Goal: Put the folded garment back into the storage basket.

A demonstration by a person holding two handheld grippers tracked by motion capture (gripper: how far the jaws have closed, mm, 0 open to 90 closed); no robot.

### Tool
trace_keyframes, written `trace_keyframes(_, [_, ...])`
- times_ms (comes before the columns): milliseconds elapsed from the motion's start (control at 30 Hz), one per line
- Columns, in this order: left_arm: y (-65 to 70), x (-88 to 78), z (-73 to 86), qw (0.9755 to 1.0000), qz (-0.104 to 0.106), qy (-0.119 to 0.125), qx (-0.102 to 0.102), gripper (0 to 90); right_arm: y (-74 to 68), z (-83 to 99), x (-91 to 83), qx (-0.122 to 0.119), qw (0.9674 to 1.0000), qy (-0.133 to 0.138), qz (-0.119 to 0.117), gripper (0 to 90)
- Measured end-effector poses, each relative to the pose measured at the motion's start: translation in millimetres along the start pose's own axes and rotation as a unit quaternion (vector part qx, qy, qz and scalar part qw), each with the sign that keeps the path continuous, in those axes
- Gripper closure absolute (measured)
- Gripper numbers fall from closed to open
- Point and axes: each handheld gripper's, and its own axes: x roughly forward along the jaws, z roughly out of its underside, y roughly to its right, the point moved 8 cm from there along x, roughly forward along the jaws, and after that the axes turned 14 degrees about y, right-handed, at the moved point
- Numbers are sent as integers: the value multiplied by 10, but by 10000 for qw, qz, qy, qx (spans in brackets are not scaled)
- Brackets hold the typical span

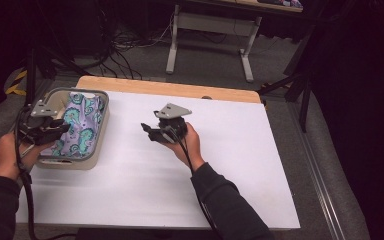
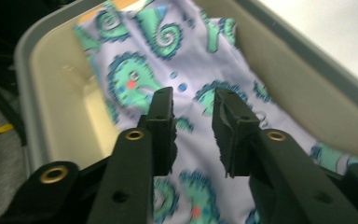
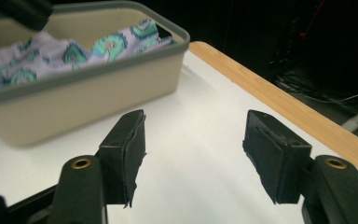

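Observation:
A beige bin with a grey rim (image 1: 101, 118) stands at the table's left side. A lilac cloth with a teal seahorse print (image 1: 80, 125) lies in it. My left gripper (image 1: 60, 129) hovers over the bin's near-left part. In the left gripper view its jaws (image 2: 193, 100) stand a little apart just above the cloth (image 2: 191, 51), with nothing pinched between them. My right gripper (image 1: 149, 132) is held over the white tabletop near the middle, pointing left at the bin (image 3: 84, 98). Its jaws (image 3: 193, 126) are wide open and empty, and the cloth (image 3: 51, 53) shows above the rim.
The white tabletop (image 1: 240, 155) stretches to the right and front of the bin, with a wooden edge (image 1: 170, 89) along the back. Beyond it are another table's metal legs (image 1: 172, 47) and cables on the floor (image 1: 115, 47).

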Motion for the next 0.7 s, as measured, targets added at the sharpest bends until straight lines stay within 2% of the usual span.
trace_keyframes(100, [41,122,-91,9999,137,41,7,733,-44,142,-269,-79,10000,8,23,360])
trace_keyframes(233, [42,329,-172,9998,147,-97,70,791,-97,347,-608,44,10000,3,34,343])
trace_keyframes(267, [50,369,-173,9997,191,-154,24,802,-99,392,-692,67,10000,25,47,342])
trace_keyframes(300, [25,438,-175,9996,129,-229,104,811,-99,426,-758,73,9999,38,67,340])
trace_keyframes(367, [9,534,-161,9993,24,-357,98,820,-96,523,-933,104,9998,83,124,349])
trace_keyframes(400, [-5,584,-150,9990,25,-438,75,827,-96,610,-1081,40,9997,97,208,344])
trace_keyframes(467, [-47,702,-119,9981,-104,-608,65,834,-104,634,-1136,4,9997,93,228,341])
trace_keyframes(500, [-59,730,-110,9978,-123,-657,21,844,-125,674,-1273,-68,9995,167,258,344])
trace_keyframes(533, [-72,759,-105,9977,-158,-664,-19,849,-135,689,-1331,-117,9994,187,255,346])
trace_keyframes(567, [-70,795,-95,9974,-139,-697,-83,860,-142,713,-1443,-244,9990,212,301,344])
trace_keyframes(667, [-49,891,-54,9957,-105,-919,-2,860,-152,730,-1546,-166,9993,216,267,332])
trace_keyframes(700, [-32,922,-39,9952,-41,-976,-34,860,-157,741,-1587,-173,9993,192,257,330])
